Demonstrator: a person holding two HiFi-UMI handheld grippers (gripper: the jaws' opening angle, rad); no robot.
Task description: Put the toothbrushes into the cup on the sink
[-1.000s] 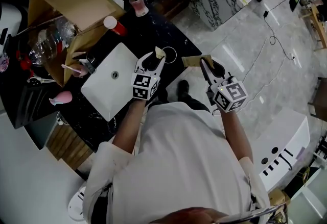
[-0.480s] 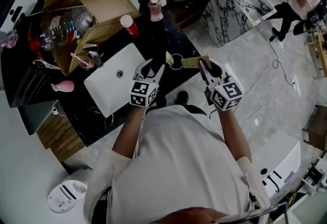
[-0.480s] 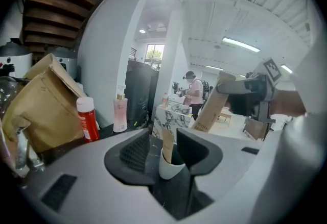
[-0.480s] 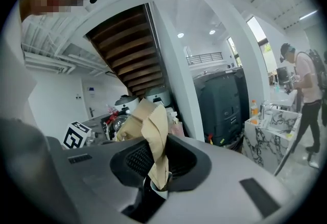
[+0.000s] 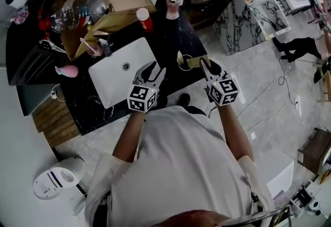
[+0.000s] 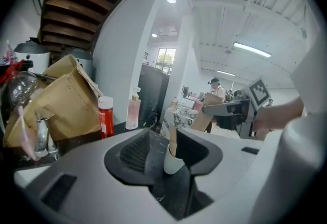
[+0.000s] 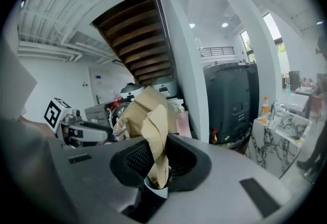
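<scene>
Right tool has carried brown packet nearer the cup.

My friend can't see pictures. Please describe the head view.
A person, seen from above, grips a brown paper packet in the right gripper beside a white cup on a black counter. The left gripper hangs open by the white sink.

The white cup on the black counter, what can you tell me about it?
The cup is small, white and open-topped; its material is hard to tell. It stands upright on the black counter, right of the white sink basin, near the counter's edge. A tan paper-wrapped piece seems to dip into its mouth, gripped higher up by the right claw. The left claw is open and apart from it.
</scene>
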